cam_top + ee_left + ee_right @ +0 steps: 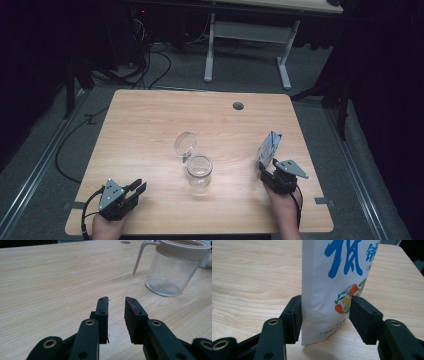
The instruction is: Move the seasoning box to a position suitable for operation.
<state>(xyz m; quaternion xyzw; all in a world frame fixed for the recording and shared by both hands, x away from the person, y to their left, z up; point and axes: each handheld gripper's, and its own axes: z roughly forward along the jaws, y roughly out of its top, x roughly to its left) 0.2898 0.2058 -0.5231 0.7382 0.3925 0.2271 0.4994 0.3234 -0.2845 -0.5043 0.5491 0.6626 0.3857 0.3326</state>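
Observation:
A clear glass jar stands at the table's middle with its hinged lid swung open; in the left gripper view the jar is ahead to the right. My left gripper rests near the front left corner, apart from the jar. Its jaws stand open with nothing between them. A white pouch with blue lettering and a fruit picture stands upright at the right. My right gripper is at its base, and both pads lie against the pouch, one on each side.
The wooden table has a cable hole near its far edge. Beyond it, a second desk on white legs stands over cables on the grey floor. Dark surroundings flank both sides.

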